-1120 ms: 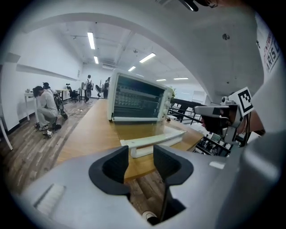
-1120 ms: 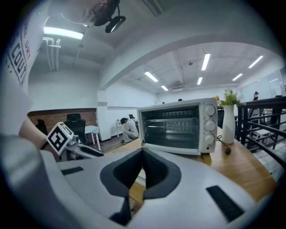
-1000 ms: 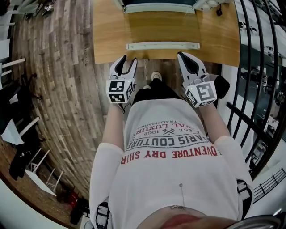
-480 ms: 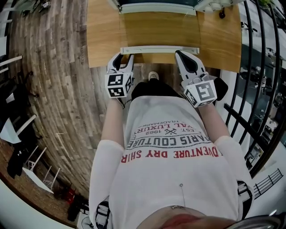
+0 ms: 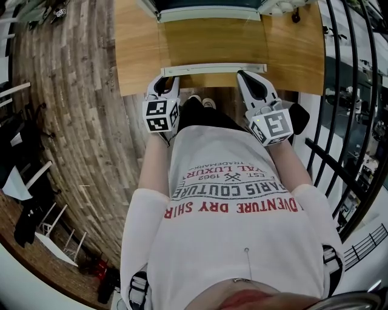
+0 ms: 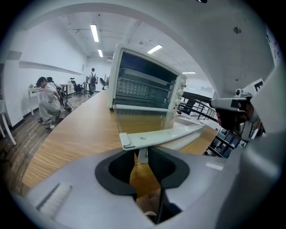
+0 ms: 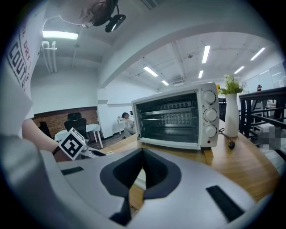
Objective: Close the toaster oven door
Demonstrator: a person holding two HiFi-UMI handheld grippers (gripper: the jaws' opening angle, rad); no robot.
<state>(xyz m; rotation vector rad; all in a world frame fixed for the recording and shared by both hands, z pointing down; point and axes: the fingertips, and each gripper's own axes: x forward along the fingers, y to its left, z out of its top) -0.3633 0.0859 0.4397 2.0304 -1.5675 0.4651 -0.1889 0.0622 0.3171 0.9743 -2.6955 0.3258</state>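
The pale toaster oven (image 5: 206, 6) stands at the back of the wooden table (image 5: 136, 48). Its glass door (image 5: 212, 42) lies open and flat, with the handle bar (image 5: 212, 69) at the table's near edge. My left gripper (image 5: 166, 82) is at the bar's left end. In the left gripper view, the handle's post (image 6: 142, 155) stands between the left gripper's (image 6: 142, 154) pads. These jaws have just been closing, and a thin gap still shows beside the post. My right gripper (image 5: 250, 79) is open under the bar's right end.
A white vase (image 7: 231, 114) with green stems stands on the table, right of the oven (image 7: 174, 120). A black railing (image 5: 351, 91) runs along the right. Wood floor lies to the left, and seated people (image 6: 49, 100) are far off.
Both grippers have moved forward to the door handle. The left gripper's fingers stand closer together than before. The door has stayed flat.
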